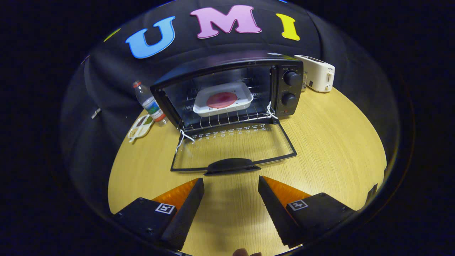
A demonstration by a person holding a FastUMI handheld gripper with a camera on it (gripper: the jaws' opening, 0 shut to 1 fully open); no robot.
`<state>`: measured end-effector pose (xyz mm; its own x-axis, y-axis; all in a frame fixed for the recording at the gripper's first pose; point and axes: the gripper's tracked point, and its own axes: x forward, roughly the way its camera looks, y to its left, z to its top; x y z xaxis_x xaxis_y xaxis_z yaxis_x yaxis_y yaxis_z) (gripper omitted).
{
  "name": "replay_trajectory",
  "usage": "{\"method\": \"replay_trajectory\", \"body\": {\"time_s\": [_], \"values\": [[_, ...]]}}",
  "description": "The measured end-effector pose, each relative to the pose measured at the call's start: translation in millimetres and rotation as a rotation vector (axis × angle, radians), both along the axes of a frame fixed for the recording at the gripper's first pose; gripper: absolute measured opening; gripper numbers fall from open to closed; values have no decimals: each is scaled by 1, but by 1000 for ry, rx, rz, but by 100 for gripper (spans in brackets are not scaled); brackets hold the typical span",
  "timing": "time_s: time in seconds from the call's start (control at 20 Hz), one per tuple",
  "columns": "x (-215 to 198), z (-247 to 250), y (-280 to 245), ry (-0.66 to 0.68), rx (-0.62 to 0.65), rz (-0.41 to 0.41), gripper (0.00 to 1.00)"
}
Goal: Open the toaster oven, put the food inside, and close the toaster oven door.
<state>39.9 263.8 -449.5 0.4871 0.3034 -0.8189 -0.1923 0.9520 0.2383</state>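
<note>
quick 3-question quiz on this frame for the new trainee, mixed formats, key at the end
1. True or false: the toaster oven door is shut.
2. Where is the white tray with the red food?
A) on the table
B) on the rack inside the oven
C) between the gripper fingers
3. Fill in: just ahead of the open, empty gripper lies the door ____.

Key
1. False: it lies folded down flat on the table.
2. B
3. handle
</note>
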Motion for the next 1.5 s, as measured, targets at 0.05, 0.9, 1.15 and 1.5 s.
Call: {"method": "replay_trajectory", "body": {"time_s": [0.05, 0.9, 1.15, 1.5], "values": [[-1, -7, 0, 6, -17, 15, 99], [16, -58, 10, 84, -126, 41, 99], [16, -36, 8, 38, -83, 29, 99], [31, 30, 9, -106, -9, -3, 99]]}}
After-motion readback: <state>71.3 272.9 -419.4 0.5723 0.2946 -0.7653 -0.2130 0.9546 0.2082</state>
